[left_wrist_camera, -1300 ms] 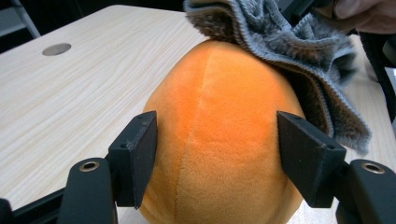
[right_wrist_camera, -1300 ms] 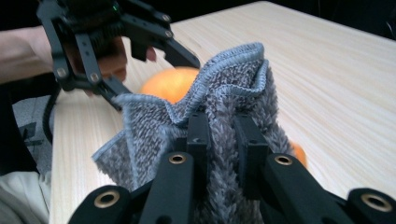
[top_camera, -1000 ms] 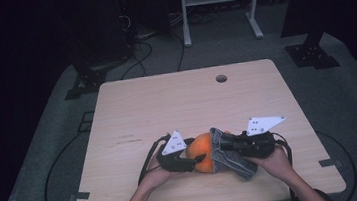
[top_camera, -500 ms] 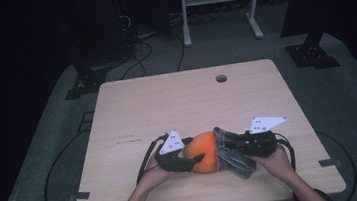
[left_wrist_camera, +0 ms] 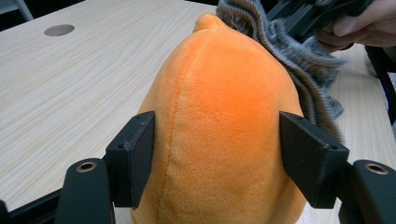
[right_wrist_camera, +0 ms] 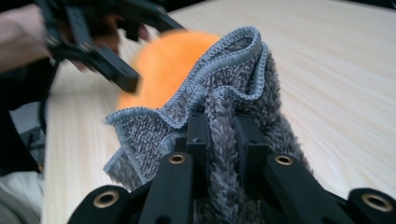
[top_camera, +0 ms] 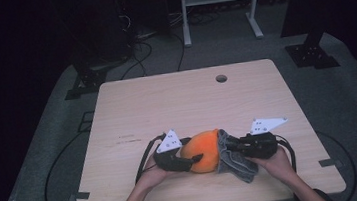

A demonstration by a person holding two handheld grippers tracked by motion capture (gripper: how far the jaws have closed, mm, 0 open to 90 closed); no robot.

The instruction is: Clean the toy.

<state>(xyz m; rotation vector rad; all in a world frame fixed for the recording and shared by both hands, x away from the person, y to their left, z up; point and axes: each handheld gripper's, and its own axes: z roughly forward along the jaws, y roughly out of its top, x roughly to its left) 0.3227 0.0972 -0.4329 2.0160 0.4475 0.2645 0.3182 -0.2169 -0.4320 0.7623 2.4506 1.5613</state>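
Observation:
An orange plush toy [top_camera: 203,150] lies on the wooden table [top_camera: 166,101] near the front edge. My left gripper [top_camera: 192,158] comes from the left with the plush [left_wrist_camera: 224,112] between its jaws. The jaws have just been opening, and both pads [left_wrist_camera: 135,158] still rest against its sides. My right gripper [top_camera: 229,148] is shut on a grey fluffy cloth [top_camera: 237,165], which drapes against the right side of the plush. In the right gripper view the cloth [right_wrist_camera: 219,88] bunches up between the pinched jaws of that gripper [right_wrist_camera: 222,135], with the plush [right_wrist_camera: 159,56] blurred behind it.
A round cable hole [top_camera: 221,78] sits near the table's far edge. Cables trail from both grippers over the front of the table. On the floor behind stand a white shelf frame [top_camera: 217,6] and dark stands with more cables.
The right gripper and its cloth have sunk slightly beside the plush. The left hand and the plush have stayed where they were.

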